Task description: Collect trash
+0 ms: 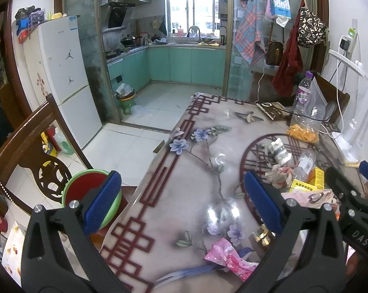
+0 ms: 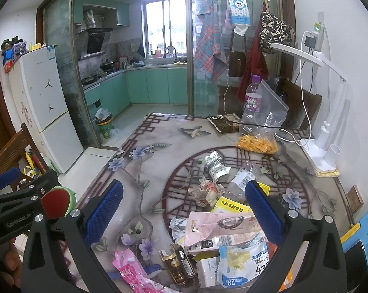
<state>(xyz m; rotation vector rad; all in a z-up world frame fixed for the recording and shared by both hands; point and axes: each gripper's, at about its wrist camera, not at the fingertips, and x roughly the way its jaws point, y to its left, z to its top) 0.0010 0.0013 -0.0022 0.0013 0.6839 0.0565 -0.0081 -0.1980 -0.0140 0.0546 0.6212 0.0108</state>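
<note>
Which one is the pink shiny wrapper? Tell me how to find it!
Start at the flowery table and come to its near edge, left of the big trash pile. The pink wrapper lies there alone, next to the gold-and-black box. It is the only hot-pink, crinkly thing; the pale pink packet sits in the pile.

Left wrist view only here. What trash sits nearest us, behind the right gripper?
Observer: A blue-and-white bag lies at the near edge of the pile.
Operator: Is the right gripper holding anything?
Observer: No. The right gripper is above the pile, jaws open and empty.
Operator: What's that gold thing by the pink wrapper?
Observer: A crumpled black-and-gold box, lying just right of the wrapper.
</note>
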